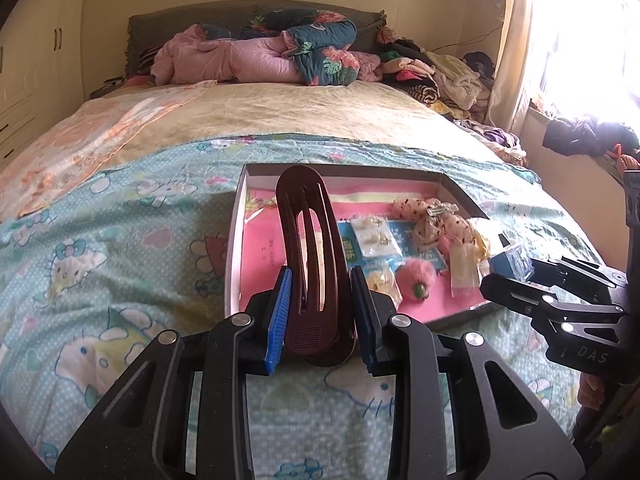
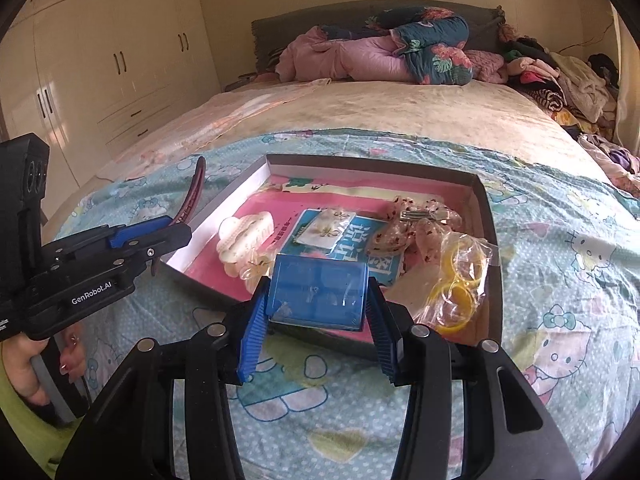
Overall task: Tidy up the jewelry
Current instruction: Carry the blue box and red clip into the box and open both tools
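Note:
My left gripper (image 1: 320, 292) is shut on a long dark red hair clip (image 1: 310, 240) that sticks up and forward over the near left part of a shallow box (image 1: 236, 232). My right gripper (image 2: 318, 292) is shut on a clear blue plastic case (image 2: 318, 292), held above the box's near edge (image 2: 486, 216). Inside the box lie a white claw clip (image 2: 244, 240), an earring card (image 2: 326, 230), dotted fabric bows (image 2: 416, 228), a bag of yellow rings (image 2: 456, 284) and a pink pompom (image 1: 416, 278). The left gripper (image 2: 160, 232) with the red clip (image 2: 194, 192) shows at the left of the right wrist view.
The box rests on a cartoon-cat bedsheet (image 1: 100, 240) on a bed. Folded quilts (image 1: 280, 56) and heaped clothes (image 1: 440, 76) lie at the far end. Wardrobes (image 2: 100, 60) stand at left, a bright window (image 1: 580, 40) at right. A hand (image 2: 36, 364) holds the left gripper's handle.

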Motion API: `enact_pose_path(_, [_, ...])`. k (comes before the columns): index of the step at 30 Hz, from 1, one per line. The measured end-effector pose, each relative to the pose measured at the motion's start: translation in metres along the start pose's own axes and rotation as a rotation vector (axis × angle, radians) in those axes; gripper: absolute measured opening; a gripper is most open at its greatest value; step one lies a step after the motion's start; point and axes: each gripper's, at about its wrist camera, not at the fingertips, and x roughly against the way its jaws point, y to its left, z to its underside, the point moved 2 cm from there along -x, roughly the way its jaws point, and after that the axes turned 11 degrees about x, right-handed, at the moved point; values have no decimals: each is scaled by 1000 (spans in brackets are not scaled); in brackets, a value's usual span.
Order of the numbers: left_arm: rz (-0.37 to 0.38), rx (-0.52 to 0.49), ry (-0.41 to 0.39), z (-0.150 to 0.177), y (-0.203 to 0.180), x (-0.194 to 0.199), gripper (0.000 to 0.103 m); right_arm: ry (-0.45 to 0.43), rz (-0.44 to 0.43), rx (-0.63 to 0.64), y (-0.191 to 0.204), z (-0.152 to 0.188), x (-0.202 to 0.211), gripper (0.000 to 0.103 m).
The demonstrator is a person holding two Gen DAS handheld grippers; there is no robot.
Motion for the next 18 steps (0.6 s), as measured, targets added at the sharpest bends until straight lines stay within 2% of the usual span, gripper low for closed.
enact_pose_path(18, [21, -34, 39, -23, -29, -53, 22, 23, 87, -55, -50, 1, -21, 45])
